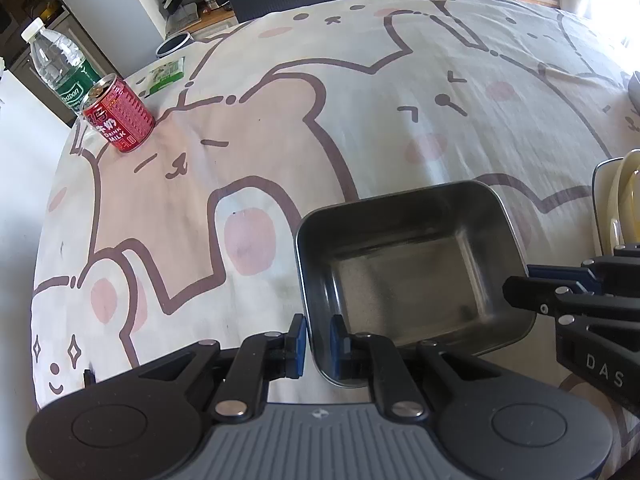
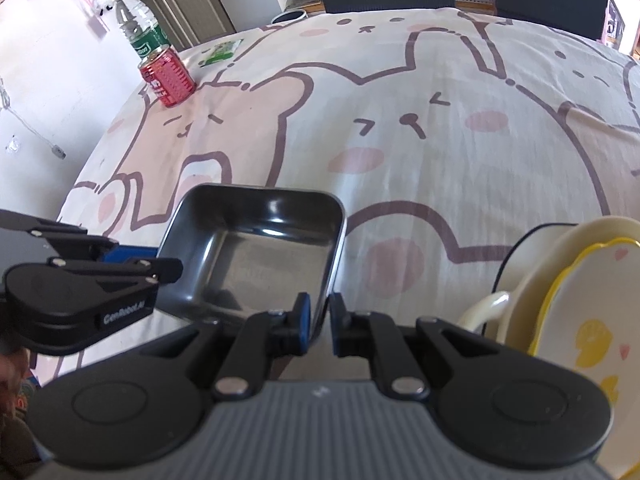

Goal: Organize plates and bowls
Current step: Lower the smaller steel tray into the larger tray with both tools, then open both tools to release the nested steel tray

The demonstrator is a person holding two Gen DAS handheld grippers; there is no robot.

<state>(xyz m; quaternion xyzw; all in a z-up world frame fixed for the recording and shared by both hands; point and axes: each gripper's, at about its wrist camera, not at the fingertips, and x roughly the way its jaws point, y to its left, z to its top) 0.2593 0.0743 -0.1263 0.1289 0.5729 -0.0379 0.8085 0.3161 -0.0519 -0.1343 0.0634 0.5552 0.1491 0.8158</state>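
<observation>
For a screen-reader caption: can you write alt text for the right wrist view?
The right tongs pinch the near right wall of a metal tray, while the left tongs grip its left side. Cream dishes stand at right; a red can and water bottle sit far left.

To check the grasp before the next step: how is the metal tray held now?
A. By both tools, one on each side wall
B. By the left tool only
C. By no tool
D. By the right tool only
A: the left tool and the right tool each pinch a wall of the metal tray.
</observation>
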